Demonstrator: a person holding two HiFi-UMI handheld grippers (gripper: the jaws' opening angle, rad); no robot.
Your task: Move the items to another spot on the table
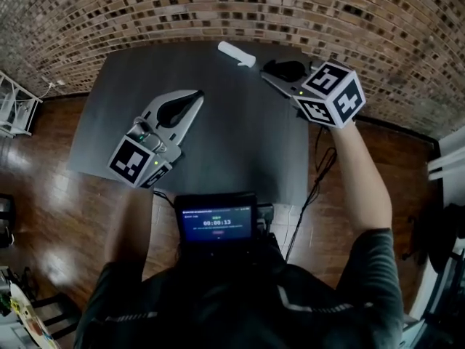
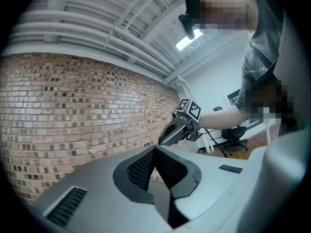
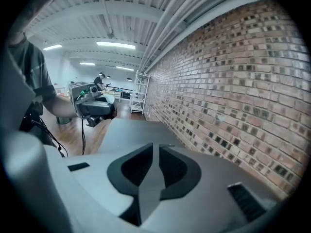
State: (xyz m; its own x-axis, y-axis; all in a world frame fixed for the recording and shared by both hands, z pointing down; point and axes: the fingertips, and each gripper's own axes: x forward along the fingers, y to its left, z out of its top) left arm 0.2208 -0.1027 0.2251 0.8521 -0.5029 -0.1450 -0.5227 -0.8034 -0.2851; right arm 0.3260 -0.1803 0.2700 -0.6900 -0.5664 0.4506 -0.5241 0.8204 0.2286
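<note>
While the white cylinder (image 1: 236, 54) lies ungripped at the table's (image 1: 240, 144) far edge, the right gripper (image 1: 266, 70) beside it is pinched nearly shut and empty. The left gripper (image 1: 196, 97) is closed and idle. Step looks like approach; next, open the jaws and straddle the cylinder.

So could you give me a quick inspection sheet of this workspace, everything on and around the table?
Surface: dark grey table.
Job's things: one white cylinder lying near the far edge, just beside the right gripper's tip, not between its jaws.
Clutter: nothing seen.
Grippers: left gripper jaws together, empty; right gripper jaws nearly together, nothing between them.
Cables: black cable hanging past the table's right side.
Surroundings: brick wall, wooden floor, white rack.
</note>
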